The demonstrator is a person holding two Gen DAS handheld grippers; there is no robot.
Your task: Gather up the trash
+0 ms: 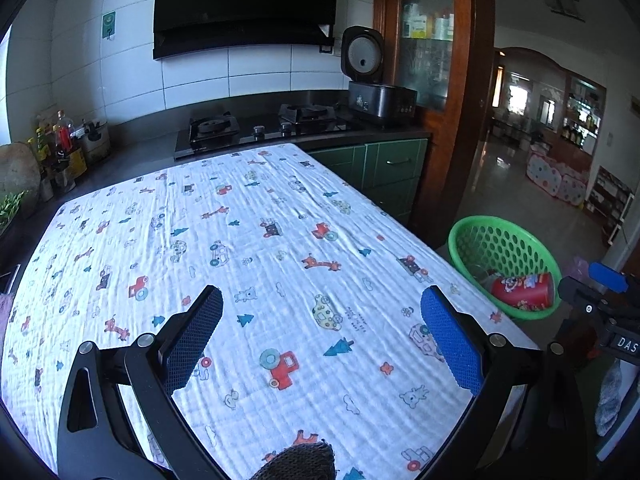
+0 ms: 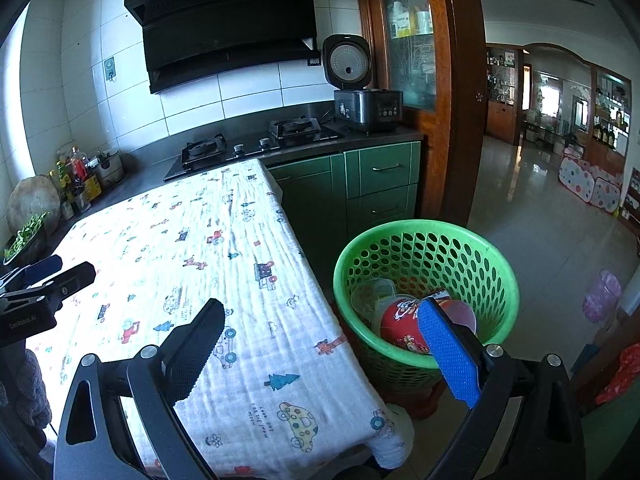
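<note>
A green perforated basket (image 2: 492,264) stands on the floor right of the table; the left wrist view shows the basket (image 1: 464,236) at its right. Inside lie a red printed cup (image 2: 400,322) and clear plastic containers (image 2: 372,292); the left wrist view catches the red cup (image 1: 520,286) too. My right gripper (image 2: 322,322) is open, straddling the table's right edge, its blue pad in front of the basket. My left gripper (image 1: 322,306) is open over the printed cloth, holding nothing. No loose trash shows on the cloth.
The table (image 1: 240,240) wears a white cloth with cartoon prints. Behind it a dark counter holds a gas hob (image 2: 256,148), a rice cooker (image 2: 366,104) and bottles (image 2: 76,176) at far left. Green cabinets (image 2: 376,184) stand beyond the basket. A doorway on the right leads to a tiled room.
</note>
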